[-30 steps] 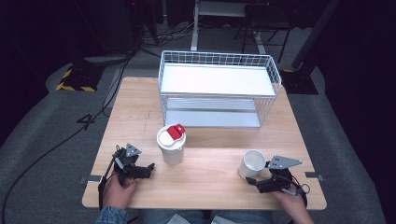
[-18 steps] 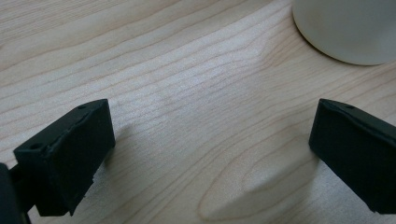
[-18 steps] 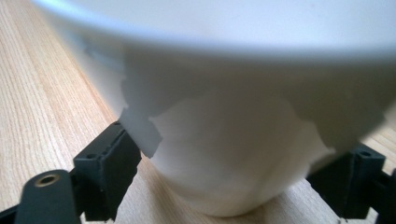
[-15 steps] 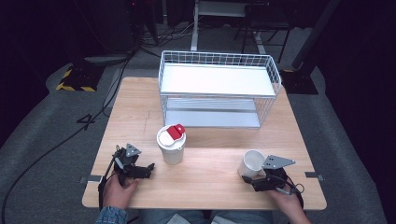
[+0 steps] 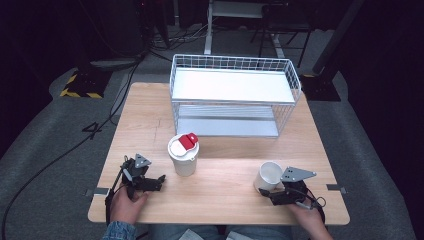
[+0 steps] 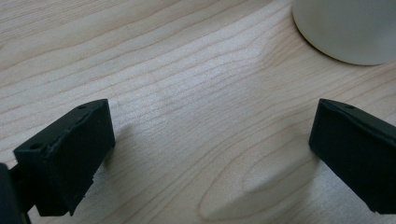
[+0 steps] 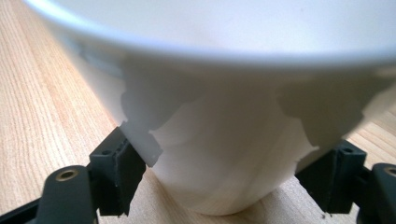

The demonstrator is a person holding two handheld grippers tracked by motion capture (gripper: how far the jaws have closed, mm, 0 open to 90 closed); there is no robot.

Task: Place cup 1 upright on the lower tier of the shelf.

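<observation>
A white open cup (image 5: 270,174) stands on the wooden table (image 5: 220,202) at the front right. My right gripper (image 5: 266,191) has just been closing, and its jaws now press on both sides of the cup's base (image 7: 224,140). At the front left my left gripper (image 5: 157,181) rests low over the table, open, with bare wood between its jaws (image 6: 210,154). A pale cup with a white lid and red tab (image 5: 184,155) stands just right of the left gripper; its base (image 6: 348,28) lies beyond the jaws, apart from them.
A white wire two-tier rack (image 5: 232,95) takes up the back half of the table. Cables trail from both grippers. The floor around is dark, with a striped mat (image 5: 80,85) at the far left.
The right gripper moved slightly left against the white cup and its jaws closed on it. The left gripper and the lidded cup stayed where they were.
</observation>
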